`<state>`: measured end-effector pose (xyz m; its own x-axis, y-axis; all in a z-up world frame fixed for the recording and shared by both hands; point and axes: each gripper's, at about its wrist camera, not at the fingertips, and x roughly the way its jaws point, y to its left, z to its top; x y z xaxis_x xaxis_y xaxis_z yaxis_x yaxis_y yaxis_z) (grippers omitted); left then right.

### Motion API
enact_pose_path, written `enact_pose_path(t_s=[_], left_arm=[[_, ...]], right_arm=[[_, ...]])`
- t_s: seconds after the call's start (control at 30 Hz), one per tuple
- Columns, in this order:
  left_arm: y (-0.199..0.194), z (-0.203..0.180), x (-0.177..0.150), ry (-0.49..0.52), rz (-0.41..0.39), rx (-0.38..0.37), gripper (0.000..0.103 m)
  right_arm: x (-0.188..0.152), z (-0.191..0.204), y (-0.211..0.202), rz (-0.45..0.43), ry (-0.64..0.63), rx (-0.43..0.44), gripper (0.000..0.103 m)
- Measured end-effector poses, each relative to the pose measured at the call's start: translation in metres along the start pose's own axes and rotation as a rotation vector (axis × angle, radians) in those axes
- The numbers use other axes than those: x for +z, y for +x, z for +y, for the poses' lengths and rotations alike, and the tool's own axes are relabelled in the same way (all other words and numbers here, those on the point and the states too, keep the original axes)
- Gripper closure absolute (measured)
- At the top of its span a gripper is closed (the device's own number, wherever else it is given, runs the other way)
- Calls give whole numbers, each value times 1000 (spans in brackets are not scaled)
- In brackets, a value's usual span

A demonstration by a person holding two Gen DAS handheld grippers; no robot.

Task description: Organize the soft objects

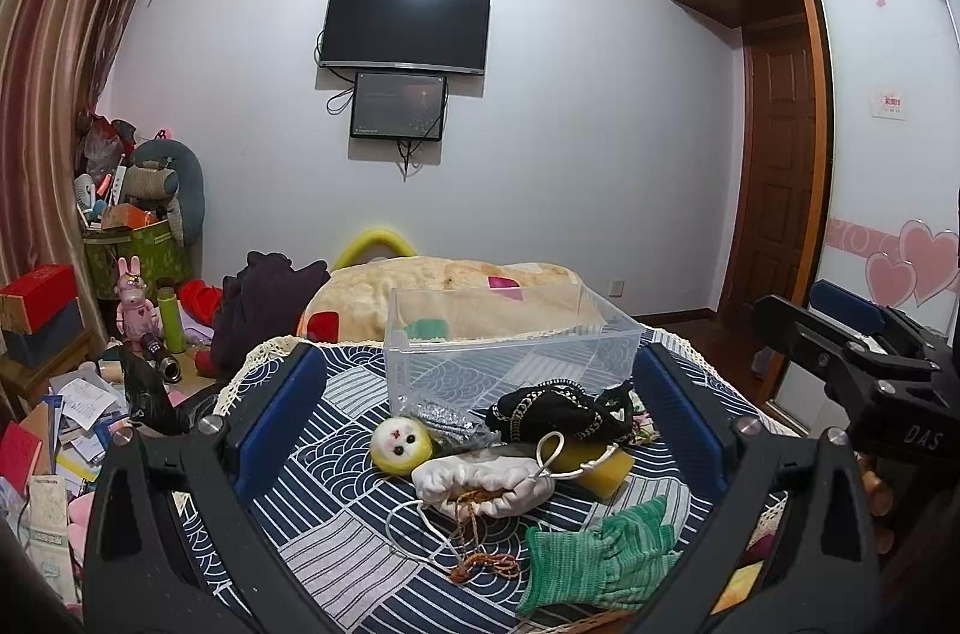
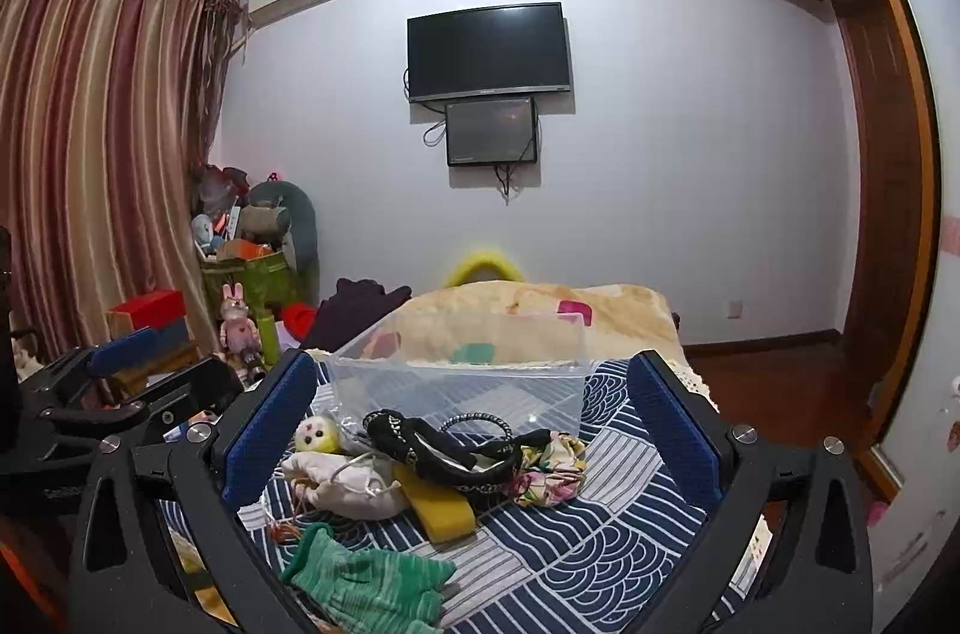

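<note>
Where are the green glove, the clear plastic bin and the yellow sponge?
green glove (image 1: 594, 562), left wrist view, on its knitted palm
clear plastic bin (image 1: 510, 364), left wrist view, on its front wall
yellow sponge (image 2: 441, 508), right wrist view, on its top face

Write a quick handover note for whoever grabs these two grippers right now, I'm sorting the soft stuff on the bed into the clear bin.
Left gripper: jaws open, holding nothing, aimed at the pile.
Right gripper: jaws open, holding nothing, beside the left one.
Clear plastic bin: upright on the patterned bedspread behind the pile; nothing of the pile is in it.
Pile in front of the bin: yellow-green doll head, white drawstring pouch, black knit piece, yellow sponge, floral cloth, silver glitter piece.
Green knit gloves lie nearest, apart from the pile.
Done: nothing sorted.
Left: everything goes into the bin.
</note>
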<state>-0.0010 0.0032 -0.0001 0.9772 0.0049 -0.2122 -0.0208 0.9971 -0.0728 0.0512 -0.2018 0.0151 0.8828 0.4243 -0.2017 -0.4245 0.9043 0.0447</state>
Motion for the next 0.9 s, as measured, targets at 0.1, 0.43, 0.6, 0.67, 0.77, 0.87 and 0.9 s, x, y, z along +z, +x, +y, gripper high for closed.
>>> enact_pose_path(t_s=[0.1, 0.43, 0.6, 0.67, 0.77, 0.87, 0.9], left_arm=[[-2, 0, 1, -2, 1, -2, 0], [-4, 0, 3, -3, -4, 1, 0], [-3, 0, 3, -4, -2, 2, 0], [-3, 0, 4, -4, -2, 3, 0], [-4, 0, 4, -6, -2, 4, 0], [-4, 0, 4, -9, -2, 2, 0], [-4, 0, 4, -9, -2, 2, 0]], right_arm=[[-2, 0, 0, -2, -1, 4, 0], [-2, 0, 0, -2, 0, 8, 0], [-3, 1, -1, -4, 3, 9, 0], [-3, 1, -1, -4, 4, 10, 0], [-3, 1, -1, -2, 4, 11, 0], [-3, 1, -1, -3, 4, 11, 0], [-2, 1, -1, -3, 4, 11, 0]])
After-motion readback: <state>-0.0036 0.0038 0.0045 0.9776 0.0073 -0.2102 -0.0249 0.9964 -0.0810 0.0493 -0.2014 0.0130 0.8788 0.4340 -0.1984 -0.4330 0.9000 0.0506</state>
